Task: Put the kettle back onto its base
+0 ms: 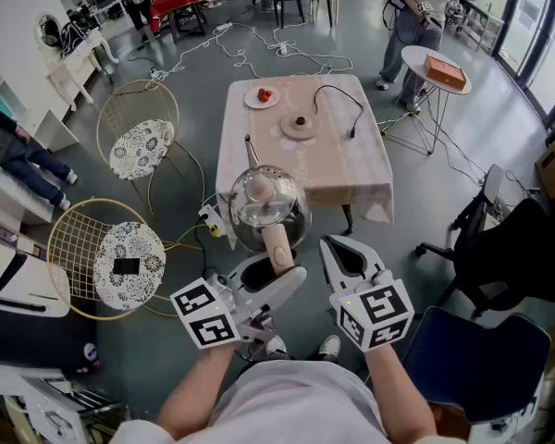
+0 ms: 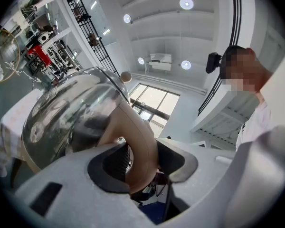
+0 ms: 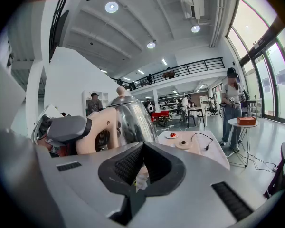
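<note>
**Kettle** (image 1: 266, 206). Glass-and-steel body, pale handle (image 1: 277, 246), knobbed lid.
- Location: in the air just ahead of the left jaws, short of the near edge of the tabletop (image 1: 351, 169).
- Not on its base.

**Left gripper** (image 1: 276, 271). Jaws clamped on the kettle handle, one pad on each side. The body stands beyond the jaw tips.

**Right gripper** (image 1: 345, 257). Jaws drawn together with nothing between them. It sits beside the handle and apart from it.

**Base** (image 1: 300, 126). Round disc on the tabletop, well beyond both sets of jaws and past the kettle. Its cord (image 1: 338, 95) loops off to one side.

**Plate** (image 1: 262, 96). Holds red fruit and sits near the base, farther from the jaws.

**Step in hand (judged).** Carrying the kettle out to the base; seating is not yet done.

**Handling notes (judged).**
- The grip is on the handle alone, so the weight hangs forward of the jaws and the body may tip; a firm clamp and an upright body are needed.
- Bring the kettle over the centre of the disc, then lower it straight down so the underside meets the middle connector.
- Pass clear of the plate and the cord.
- Open the left jaws only once the kettle sits flat.
</note>
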### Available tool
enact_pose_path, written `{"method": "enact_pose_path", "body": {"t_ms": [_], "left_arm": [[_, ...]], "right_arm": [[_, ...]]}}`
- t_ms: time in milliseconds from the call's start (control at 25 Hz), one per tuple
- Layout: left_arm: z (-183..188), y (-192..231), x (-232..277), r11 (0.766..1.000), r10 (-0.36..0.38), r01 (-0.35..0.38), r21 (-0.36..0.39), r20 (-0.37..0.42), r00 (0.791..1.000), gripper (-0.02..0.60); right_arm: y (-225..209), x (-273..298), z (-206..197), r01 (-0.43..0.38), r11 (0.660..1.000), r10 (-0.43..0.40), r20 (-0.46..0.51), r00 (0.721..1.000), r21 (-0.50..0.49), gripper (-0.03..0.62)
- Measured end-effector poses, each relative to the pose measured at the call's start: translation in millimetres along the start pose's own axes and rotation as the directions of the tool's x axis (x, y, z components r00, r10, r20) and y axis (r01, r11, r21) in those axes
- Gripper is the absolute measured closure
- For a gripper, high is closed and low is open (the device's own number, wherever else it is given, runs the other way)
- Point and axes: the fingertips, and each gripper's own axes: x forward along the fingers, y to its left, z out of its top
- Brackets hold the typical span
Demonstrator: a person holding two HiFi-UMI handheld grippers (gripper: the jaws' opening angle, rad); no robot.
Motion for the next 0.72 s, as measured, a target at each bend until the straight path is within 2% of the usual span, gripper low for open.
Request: {"method": "enact_pose_path", "body": {"t_ms": [360,720], "left_arm": [[-0.4,4.7,-12.2,1.000,-0.024,0.023,-0.007,-0.007,1.000,0.407],[9.9,8.6,-44.4,0.996,-0.081,0.080,-0.034,-0.018,0.997,0.407]], "right_arm": [[14.4,4.6,-5.2,0.012,1.000,-0.012,0.006,1.000,0.005,0.589],[43.8,16.7,-5.3,0.067,0.998,-0.067,-0.022,0.998,0.003,0.589]]}}
